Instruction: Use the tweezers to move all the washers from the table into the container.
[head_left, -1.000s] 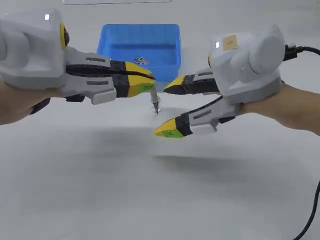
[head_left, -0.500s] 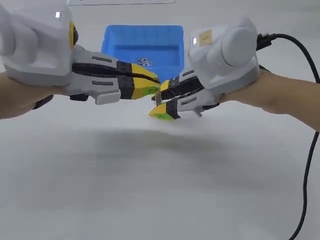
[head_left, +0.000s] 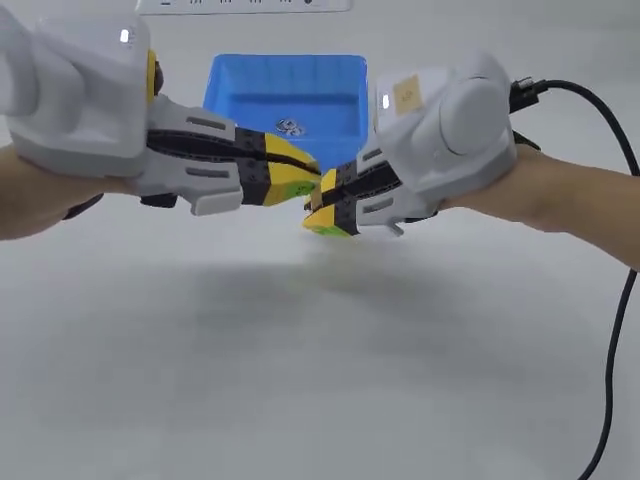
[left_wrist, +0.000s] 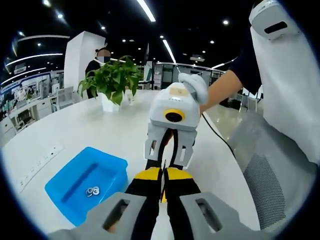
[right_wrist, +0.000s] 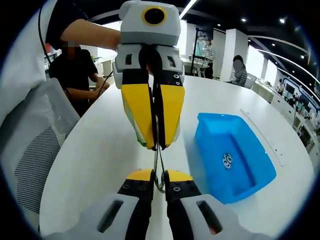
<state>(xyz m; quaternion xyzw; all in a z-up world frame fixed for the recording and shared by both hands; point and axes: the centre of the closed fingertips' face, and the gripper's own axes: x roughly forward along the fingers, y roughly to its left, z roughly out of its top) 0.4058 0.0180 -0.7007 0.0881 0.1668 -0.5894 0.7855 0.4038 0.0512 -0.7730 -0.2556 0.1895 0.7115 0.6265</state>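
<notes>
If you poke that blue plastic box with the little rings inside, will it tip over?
Probably not: the blue plastic box is low and wide, so it would likely slide instead. It looks light, holding only a few small metal washers, and the smooth white table should offer little grip.

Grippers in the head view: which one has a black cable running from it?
The right gripper; the cable leaves its rear, and the left gripper shows none.

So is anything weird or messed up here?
Nothing looks spilled or broken. The washers lie inside the blue container. The one funny thing: both the left hand-held gripper and the right hand-held gripper pinch the same tweezers at once, tip to tip.
</notes>
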